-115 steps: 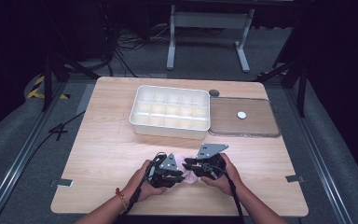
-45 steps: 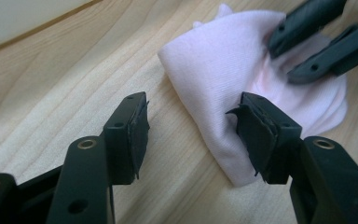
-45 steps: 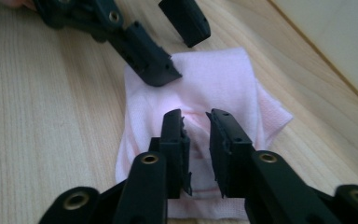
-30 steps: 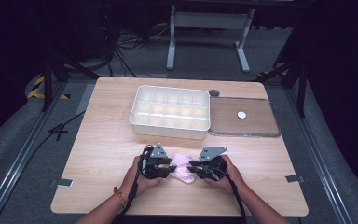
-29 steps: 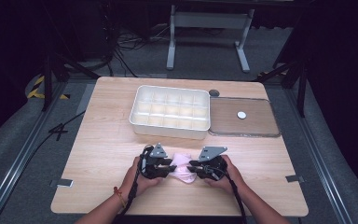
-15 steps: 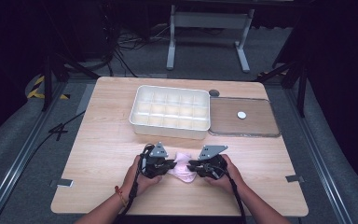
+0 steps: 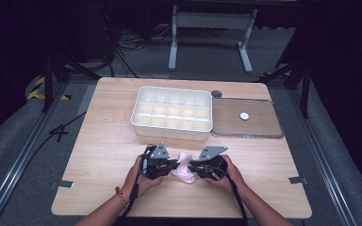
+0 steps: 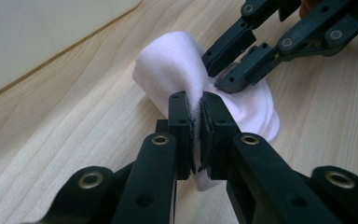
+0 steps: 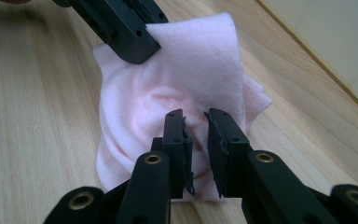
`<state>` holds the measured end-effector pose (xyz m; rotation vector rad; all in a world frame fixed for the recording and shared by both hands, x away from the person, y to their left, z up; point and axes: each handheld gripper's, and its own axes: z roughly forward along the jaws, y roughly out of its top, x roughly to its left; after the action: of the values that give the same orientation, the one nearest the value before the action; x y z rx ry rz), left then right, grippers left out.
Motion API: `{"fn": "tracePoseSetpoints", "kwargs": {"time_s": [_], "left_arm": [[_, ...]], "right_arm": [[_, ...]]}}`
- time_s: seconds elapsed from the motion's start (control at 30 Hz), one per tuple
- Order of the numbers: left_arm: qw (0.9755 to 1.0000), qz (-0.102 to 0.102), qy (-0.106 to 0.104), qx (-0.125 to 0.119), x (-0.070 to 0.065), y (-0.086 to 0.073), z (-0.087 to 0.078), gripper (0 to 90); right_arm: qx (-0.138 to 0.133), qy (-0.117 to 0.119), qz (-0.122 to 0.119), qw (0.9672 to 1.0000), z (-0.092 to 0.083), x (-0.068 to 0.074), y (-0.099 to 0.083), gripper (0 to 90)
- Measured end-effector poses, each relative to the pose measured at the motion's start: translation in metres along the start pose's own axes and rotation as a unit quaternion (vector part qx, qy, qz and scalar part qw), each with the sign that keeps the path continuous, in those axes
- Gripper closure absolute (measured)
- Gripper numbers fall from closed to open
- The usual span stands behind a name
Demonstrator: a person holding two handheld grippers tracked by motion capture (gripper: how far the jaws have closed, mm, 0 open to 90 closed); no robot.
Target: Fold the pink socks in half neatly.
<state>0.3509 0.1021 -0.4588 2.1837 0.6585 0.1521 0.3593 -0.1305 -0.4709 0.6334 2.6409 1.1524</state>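
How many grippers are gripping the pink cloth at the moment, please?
2: the left gripper pinches a fold of the pink cloth, and the right gripper grips its opposite side.

Dark room; grey floor (image 7: 311, 61); white stand (image 7: 212, 21), perhaps table legs; cables (image 7: 127, 40).

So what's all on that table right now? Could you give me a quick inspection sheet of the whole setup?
Surface: pale wooden table, tape strips near its edges.
Job's things: pink cloth bunched between the grippers; white divided tray behind it, compartments look bare.
Clutter: brown lid with a white knob right of the tray; small dark disc.
Grippers: left gripper shut on the pink cloth, jaws just closed; right gripper pinching a fold of it.
Cables: one trails from each gripper; more on the floor.
Surroundings: dark room, metal stand behind.
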Motion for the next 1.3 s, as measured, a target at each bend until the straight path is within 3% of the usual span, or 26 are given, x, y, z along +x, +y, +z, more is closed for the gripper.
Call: {"fn": "tracePoseSetpoints", "kwargs": {"time_s": [0.47,0.63,0.7,0.8,1.0,1.3], "left_arm": [[0.9999,0.013,0.001,-0.005,-0.004,0.003,-0.001,83.6],[0.9998,0.019,0.007,-0.004,-0.007,0.006,0.000,83.6],[0.9998,0.019,0.010,-0.006,-0.006,0.007,-0.002,83.6],[0.9998,0.015,0.011,-0.008,-0.005,0.006,-0.003,83.6],[0.9998,0.014,0.006,-0.011,-0.006,0.007,-0.002,83.4],[0.9986,0.052,0.006,0.006,-0.015,0.013,0.005,83.0]], "right_arm": [[-0.005,-0.003,-0.004,1.0000,0.002,0.001,0.001,75.8],[-0.008,-0.004,-0.007,0.9999,0.005,0.003,0.004,71.1],[-0.010,-0.010,-0.011,0.9998,0.002,0.003,0.006,67.1],[-0.025,-0.010,-0.001,0.9996,-0.009,0.000,0.007,69.2],[0.002,-0.021,-0.002,0.9998,-0.008,-0.002,0.000,74.5],[0.000,-0.021,-0.010,0.9997,0.000,0.002,0.003,74.7]]}}
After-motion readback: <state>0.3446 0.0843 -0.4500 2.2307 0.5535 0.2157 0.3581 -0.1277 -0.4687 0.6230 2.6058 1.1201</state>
